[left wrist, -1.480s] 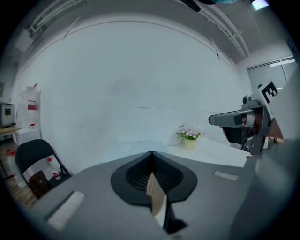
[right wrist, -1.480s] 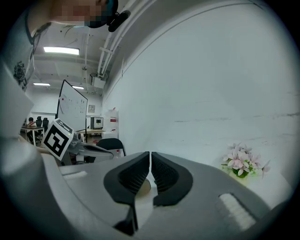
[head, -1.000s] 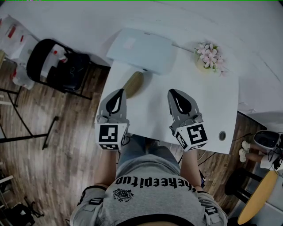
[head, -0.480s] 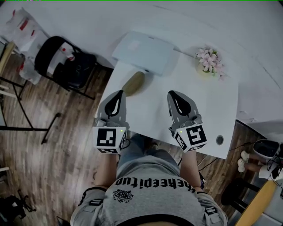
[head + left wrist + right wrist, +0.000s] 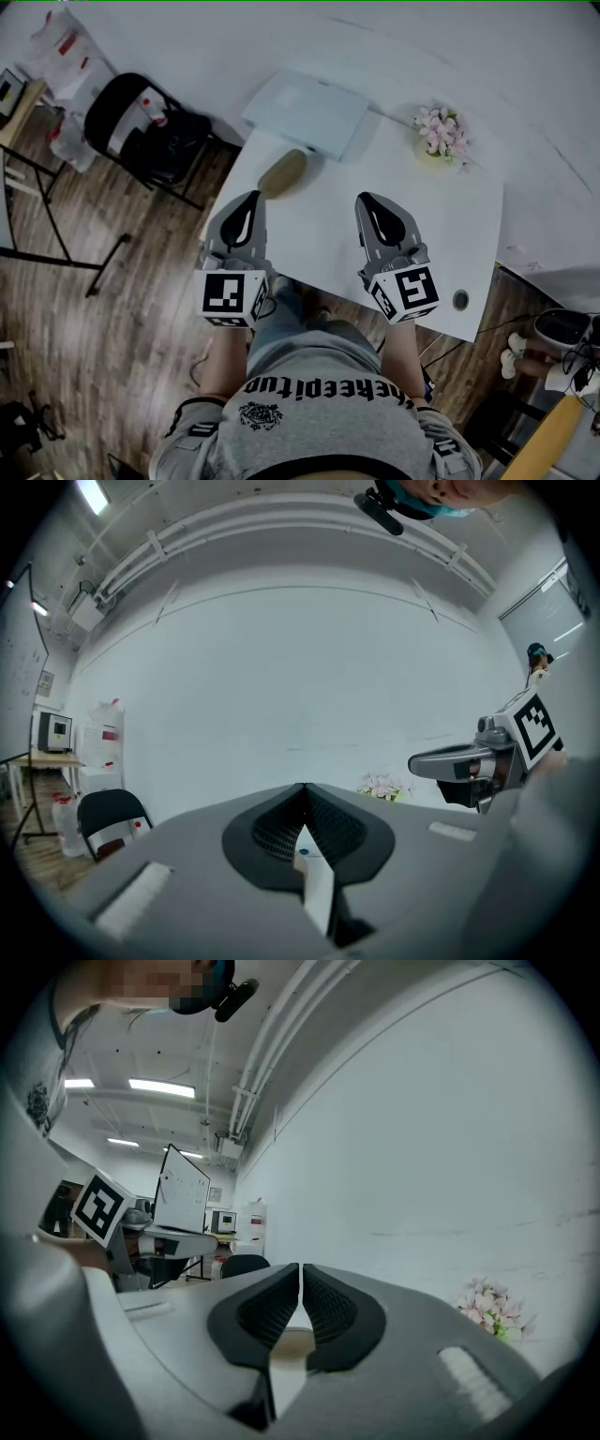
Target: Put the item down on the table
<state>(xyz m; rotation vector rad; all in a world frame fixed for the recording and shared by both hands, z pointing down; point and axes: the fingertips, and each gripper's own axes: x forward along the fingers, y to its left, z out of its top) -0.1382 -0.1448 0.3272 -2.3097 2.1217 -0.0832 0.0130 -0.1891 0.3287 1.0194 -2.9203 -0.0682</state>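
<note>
A tan oval item [image 5: 283, 173] lies on the white table [image 5: 450, 234] near its back left corner. My left gripper [image 5: 248, 202] is shut and empty, hovering over the table's left edge a little short of the item. In the left gripper view its jaws [image 5: 302, 791] meet at the tips with nothing between them. My right gripper [image 5: 371, 202] is also shut and empty, over the table's near middle. The right gripper view shows its jaws [image 5: 300, 1269] pressed together. Neither gripper touches the item.
A flat white device [image 5: 307, 111] lies at the table's back edge, just behind the item. A small pot of pink flowers [image 5: 441, 131] stands at the back right. A round cable hole [image 5: 459, 300] is near the front right corner. A black chair [image 5: 141, 127] stands left of the table.
Both grippers stay shut and almost where they were. The head view has drifted a little, so the chair and the table sit slightly differently in the picture.
</note>
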